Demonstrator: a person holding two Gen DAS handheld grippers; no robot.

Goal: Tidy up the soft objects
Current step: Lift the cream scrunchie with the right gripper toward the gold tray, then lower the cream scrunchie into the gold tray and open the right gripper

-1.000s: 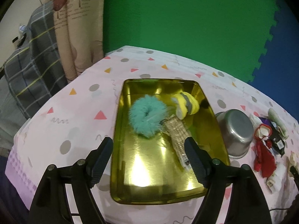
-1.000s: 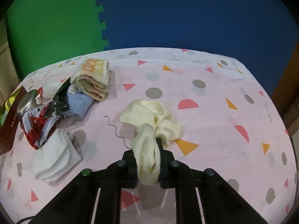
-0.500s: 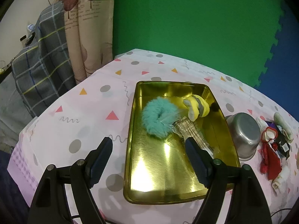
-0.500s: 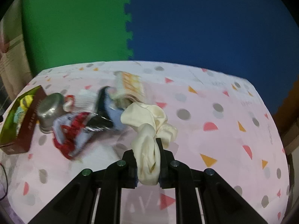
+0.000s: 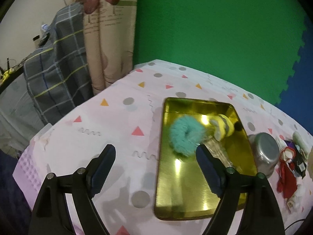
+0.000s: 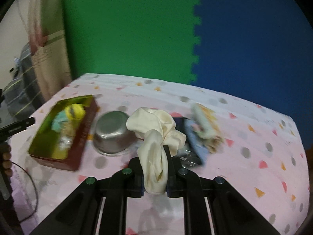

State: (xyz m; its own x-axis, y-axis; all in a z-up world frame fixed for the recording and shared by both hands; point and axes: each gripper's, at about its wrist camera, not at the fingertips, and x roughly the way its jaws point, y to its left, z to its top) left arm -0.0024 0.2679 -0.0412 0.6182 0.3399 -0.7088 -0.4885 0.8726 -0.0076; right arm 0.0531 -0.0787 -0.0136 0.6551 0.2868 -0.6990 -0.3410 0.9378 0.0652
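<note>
My right gripper [image 6: 154,168] is shut on a cream satin scrunchie [image 6: 154,129], lifted above the table. A gold tray [image 5: 197,199] [image 6: 78,148] holds a teal fluffy scrunchie [image 5: 184,135], a yellow soft toy [image 5: 223,128] [image 6: 75,111] and a straw-coloured piece [image 5: 217,150]. My left gripper [image 5: 154,156] hovers over the tray's left edge, its jaws opening with nothing between them. A folded striped cloth [image 6: 205,125], a blue cloth [image 6: 195,145] and a red-and-white fabric item [image 5: 286,168] lie right of the tray.
An upturned steel bowl [image 6: 112,135] [image 5: 265,152] sits just right of the tray. The pink patterned tablecloth [image 5: 109,125] has bare room left of the tray. A plaid cloth [image 5: 52,72] and curtain hang off the table's far left. A hand [image 6: 4,156] and cable show at left.
My right gripper rose and swung left with the cream scrunchie, bringing the bowl and tray into view. My left gripper drifted left off the tray and its jaws spread a little wider.
</note>
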